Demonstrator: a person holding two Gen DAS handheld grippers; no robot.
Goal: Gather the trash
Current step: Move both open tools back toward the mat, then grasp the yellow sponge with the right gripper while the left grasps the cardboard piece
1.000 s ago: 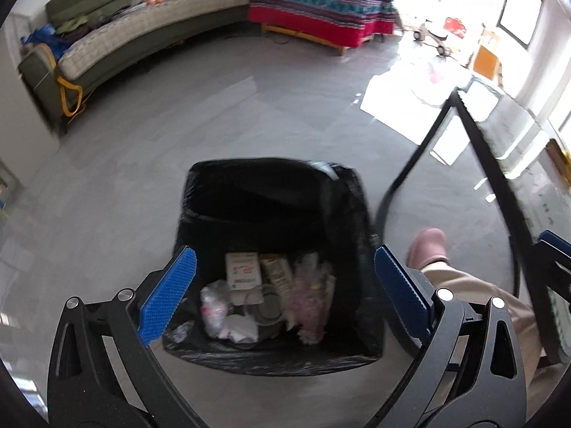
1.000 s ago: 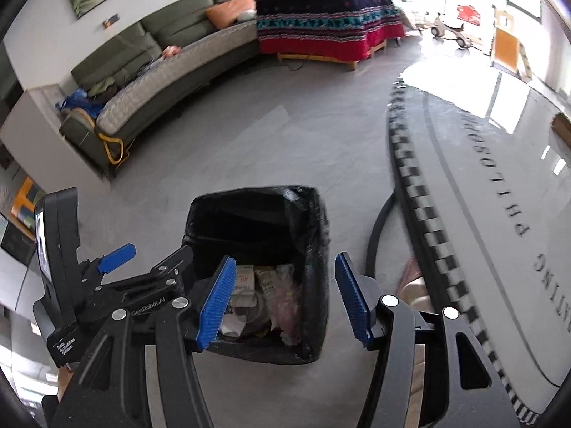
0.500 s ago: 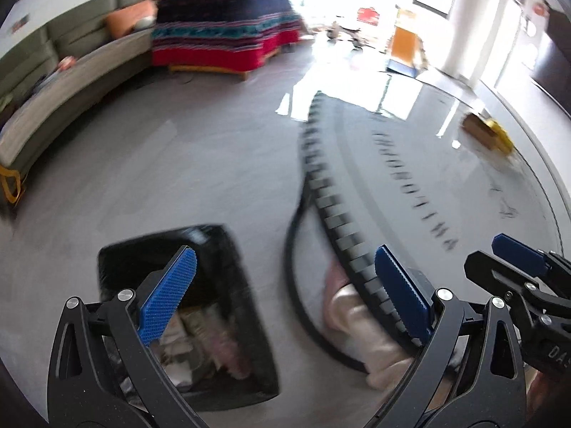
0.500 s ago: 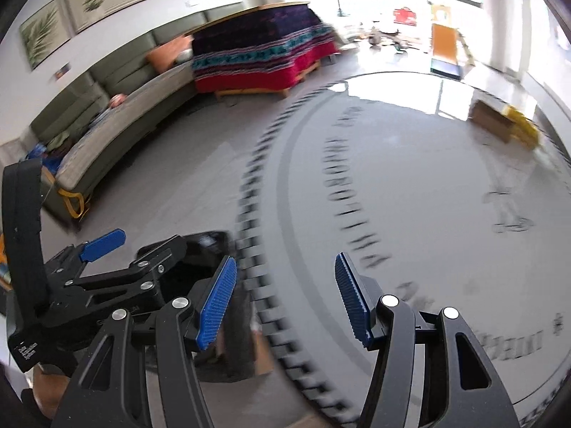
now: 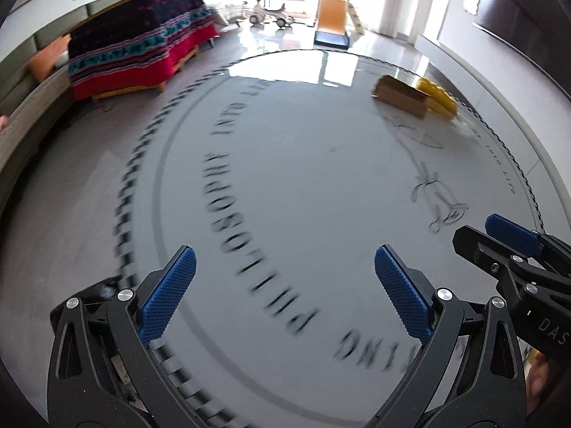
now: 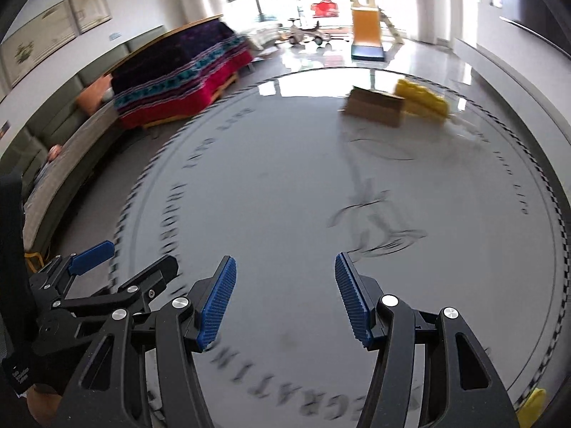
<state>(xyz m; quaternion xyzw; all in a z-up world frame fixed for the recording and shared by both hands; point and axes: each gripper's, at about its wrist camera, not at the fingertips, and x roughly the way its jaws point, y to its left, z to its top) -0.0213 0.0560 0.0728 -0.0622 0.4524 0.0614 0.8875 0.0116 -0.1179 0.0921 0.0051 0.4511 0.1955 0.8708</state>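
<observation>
1. My left gripper (image 5: 285, 285) has its blue pads standing wide apart with nothing between them; it hangs over a round grey table (image 5: 303, 149) and points down at the printed lettering.
2. My right gripper (image 6: 283, 296) likewise stands with its pads parted and nothing held. It also looks down on the table top.
3. In the left wrist view the right gripper's black frame and one blue pad show at the right edge, just beside my left tongs. In the right wrist view the left gripper sits at the lower left, close alongside.
4. Trash: a brown cardboard box (image 6: 373, 106) lies on the far side of the table, well ahead of both tongs and to their right. A yellow item (image 6: 423, 101) lies just behind it, touching or nearly so; blur prevents me from telling which, or what the item is.
5. Another small yellow scrap (image 6: 535, 401) shows at the table's near edge, low and right of my right tongs. It is cut off by the lens rim, so I can say no more of it.
6. A dark shape (image 5: 103, 285) peeps out behind the left finger of my left tongs, beyond the table's checkered rim; possibly a black-lined bin, though too little is visible to confirm.
7. Beyond the table, ahead and left of both tongs: a bed with a red and dark patterned cover (image 5: 139, 46) and a long green sofa (image 6: 67, 149) along the wall.
</observation>
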